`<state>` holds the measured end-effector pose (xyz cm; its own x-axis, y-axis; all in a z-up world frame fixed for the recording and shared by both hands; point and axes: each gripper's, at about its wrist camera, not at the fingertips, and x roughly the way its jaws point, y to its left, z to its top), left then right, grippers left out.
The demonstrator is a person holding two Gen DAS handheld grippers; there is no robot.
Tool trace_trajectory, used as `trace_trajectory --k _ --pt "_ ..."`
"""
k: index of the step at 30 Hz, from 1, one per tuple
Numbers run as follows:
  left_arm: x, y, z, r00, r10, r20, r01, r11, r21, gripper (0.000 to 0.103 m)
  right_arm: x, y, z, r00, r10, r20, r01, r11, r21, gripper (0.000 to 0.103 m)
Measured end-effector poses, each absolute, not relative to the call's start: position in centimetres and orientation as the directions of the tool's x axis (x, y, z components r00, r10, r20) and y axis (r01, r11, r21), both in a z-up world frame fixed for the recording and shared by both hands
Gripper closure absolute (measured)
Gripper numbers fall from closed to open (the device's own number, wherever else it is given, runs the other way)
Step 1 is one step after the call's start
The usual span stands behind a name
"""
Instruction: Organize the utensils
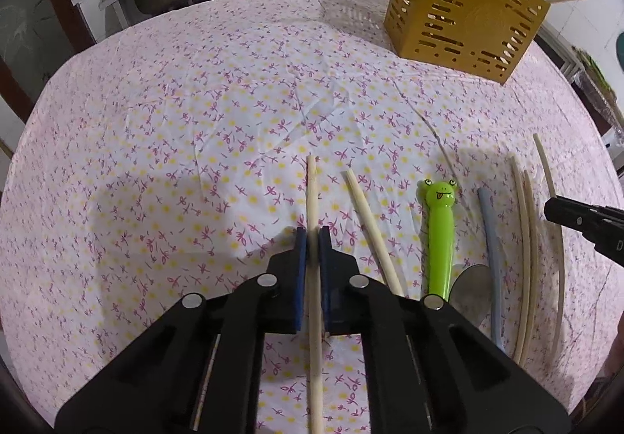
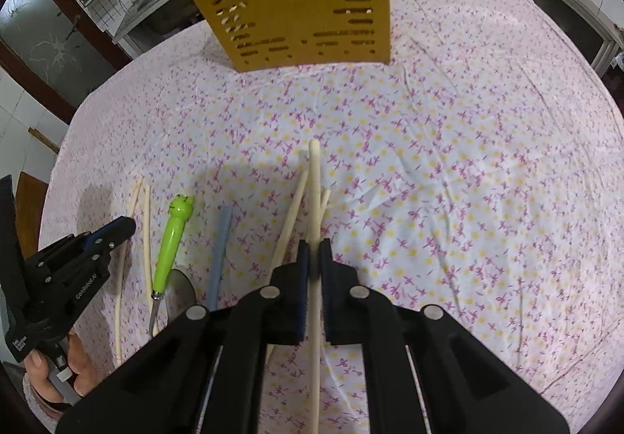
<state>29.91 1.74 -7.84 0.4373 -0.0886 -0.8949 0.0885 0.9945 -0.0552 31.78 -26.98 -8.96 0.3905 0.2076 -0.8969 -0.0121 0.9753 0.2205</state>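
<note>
Over the cloth [image 1: 195, 102], both tongs [image 1: 313, 235] [image 2: 314, 248] pinch chopsticks [image 1: 313, 192] [image 2: 315, 176].

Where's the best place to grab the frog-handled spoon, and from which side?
Take the frog-handled spoon by its straight green handle, mid-length, from above, fingers straddling its width. It lies flat, a chopstick on one side and the blue stick on the other, leaving gaps.

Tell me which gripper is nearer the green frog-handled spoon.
Left, though not by much. The left gripper, shut on a chopstick, has one loose chopstick between it and the frog spoon; the right gripper sits beyond the blue stick.
</note>
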Motion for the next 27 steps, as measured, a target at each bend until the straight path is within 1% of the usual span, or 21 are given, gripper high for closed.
trace_trajectory --k 5,13,24,27 --pt "29.3 2.6 -6.9 0.455 -0.139 -0.879 0.083 0.99 -0.114 0.098 31.1 -27.4 -7.9 0.429 0.199 -0.881 -0.017 0.977 0.212 0.097" --pt "28.6 3.2 -5.1 0.483 -0.182 -0.856 0.08 0.983 -0.164 0.099 30.9 -27.3 -7.1 0.452 0.214 -0.866 -0.033 0.974 0.223 0.097" --pt "28.7 2.6 -3.3 0.528 -0.189 -0.828 0.086 0.982 -0.169 0.099 31.0 -26.9 -7.3 0.472 0.228 -0.851 -0.035 0.97 0.24 0.097" --pt "28.3 2.4 -2.5 0.562 -0.203 -0.802 0.092 0.979 -0.183 0.099 30.7 -27.2 -6.2 0.518 0.228 -0.825 -0.041 0.969 0.242 0.097"
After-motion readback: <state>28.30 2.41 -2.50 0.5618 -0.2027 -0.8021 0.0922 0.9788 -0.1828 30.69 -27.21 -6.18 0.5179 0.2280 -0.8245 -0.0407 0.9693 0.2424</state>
